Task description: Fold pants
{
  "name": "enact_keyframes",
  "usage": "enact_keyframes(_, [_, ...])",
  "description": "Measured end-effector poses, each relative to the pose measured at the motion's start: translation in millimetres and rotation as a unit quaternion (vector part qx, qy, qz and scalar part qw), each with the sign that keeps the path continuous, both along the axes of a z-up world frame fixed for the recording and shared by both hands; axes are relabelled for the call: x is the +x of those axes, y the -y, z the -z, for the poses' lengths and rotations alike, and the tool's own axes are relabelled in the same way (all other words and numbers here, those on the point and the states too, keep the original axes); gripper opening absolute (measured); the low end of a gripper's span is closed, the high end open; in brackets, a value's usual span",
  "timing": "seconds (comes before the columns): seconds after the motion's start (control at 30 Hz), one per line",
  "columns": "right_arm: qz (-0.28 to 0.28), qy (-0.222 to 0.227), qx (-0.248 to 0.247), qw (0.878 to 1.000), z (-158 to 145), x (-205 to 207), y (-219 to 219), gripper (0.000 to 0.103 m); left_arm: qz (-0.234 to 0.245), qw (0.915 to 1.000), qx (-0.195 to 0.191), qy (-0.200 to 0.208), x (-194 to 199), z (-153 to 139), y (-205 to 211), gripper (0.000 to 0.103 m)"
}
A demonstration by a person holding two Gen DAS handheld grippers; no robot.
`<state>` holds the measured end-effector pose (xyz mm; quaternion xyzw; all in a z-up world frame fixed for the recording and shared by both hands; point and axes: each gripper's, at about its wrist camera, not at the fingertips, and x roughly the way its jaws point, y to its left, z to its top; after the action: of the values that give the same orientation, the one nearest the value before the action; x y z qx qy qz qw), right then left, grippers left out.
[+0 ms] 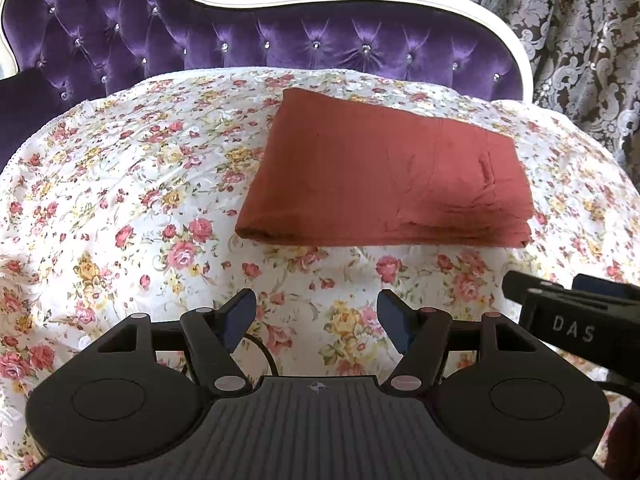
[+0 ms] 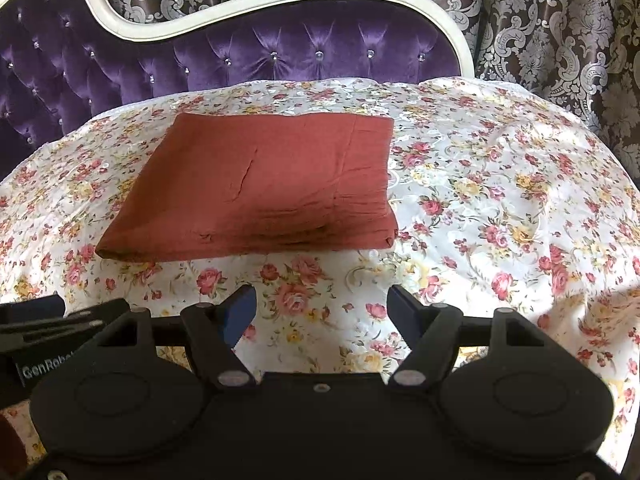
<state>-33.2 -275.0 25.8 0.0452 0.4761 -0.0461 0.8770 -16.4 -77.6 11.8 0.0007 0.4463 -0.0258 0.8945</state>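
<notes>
I've got the pants (image 1: 384, 172) right ahead of me, rust-red and already folded into a flat, thick rectangle, lying on the floral bedspread (image 1: 132, 184). From the left wrist they sit a little to the right of centre; from the right wrist the pants (image 2: 264, 184) sit left of centre. So the bundle lies between my two grippers, out in front of both.

My left gripper (image 1: 316, 314) hangs over bare bedspread, short of the near folded edge, jaws spread wide with nothing between them, only flowers showing through the gap. The blue pads (image 1: 240, 314) face each other, well apart. A dark cable loops just behind them.

My right gripper (image 2: 322, 310) is the same story: jaws wide, empty, over the floral bedspread (image 2: 500, 200), not touching the pants. In the left view the right gripper (image 1: 576, 316) pokes in at the lower right edge, near my left one; in the right view the left gripper (image 2: 44, 328) shows at the lower left.

The near edge of the pants shows stacked layers, with some creases across the top. Behind the bed stands the tufted purple headboard (image 1: 280, 36) with its white frame, and a patterned curtain (image 2: 560, 32) beyond.
</notes>
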Motion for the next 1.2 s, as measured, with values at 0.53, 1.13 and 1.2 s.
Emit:
enact_keyframes(0.53, [-0.002, -0.012, -0.002, 1.000, 3.6, 1.9, -0.6, 0.074, 0.007, 0.9999, 0.006, -0.012, 1.9, 4.7, 1.4, 0.066])
enact_keyframes(1.13, [-0.003, -0.015, 0.001, 1.000, 5.8, 2.0, -2.7, 0.074, 0.013, 0.9997, 0.010, -0.018, 3.1, 7.0, 3.3, 0.066])
enact_keyframes(1.2, [-0.004, -0.015, 0.001, 1.000, 5.7, 2.8, -2.9, 0.074, 0.013, 0.9997, 0.010, -0.018, 3.3, 6.9, 3.3, 0.066])
